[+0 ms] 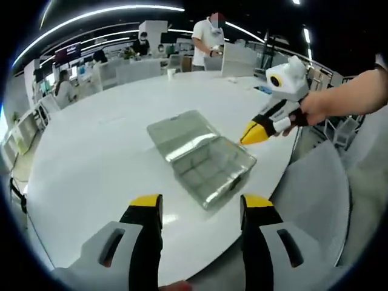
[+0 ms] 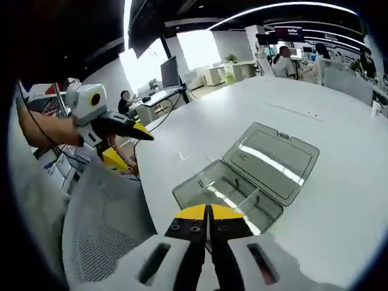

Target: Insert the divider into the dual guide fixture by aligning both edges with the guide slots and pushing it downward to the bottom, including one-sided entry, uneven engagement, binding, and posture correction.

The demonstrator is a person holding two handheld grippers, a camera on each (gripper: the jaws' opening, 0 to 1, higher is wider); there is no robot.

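A clear plastic compartment box [image 1: 209, 168] lies open on the white table, its lid [image 1: 180, 128] folded flat behind it. Thin clear partitions [image 2: 250, 200] stand inside the base [image 2: 225, 193], and the lid [image 2: 273, 156] lies to its far side. My left gripper [image 1: 201, 206] hovers open at the table's near edge, short of the box, with nothing between its jaws. A hand holds my right gripper [image 1: 250, 134] just off the box's right corner. In its own view, the right gripper [image 2: 208, 212] is shut above the base, with nothing visible in it. The left gripper [image 2: 140, 131] reaches in from the left.
The round white table [image 1: 91, 163] extends far beyond the box. A grey mesh chair [image 1: 315, 188] stands at the table's edge near me, also seen from the other side [image 2: 103, 230]. A small cup [image 1: 171, 73] sits at the far side. People sit and stand among desks behind.
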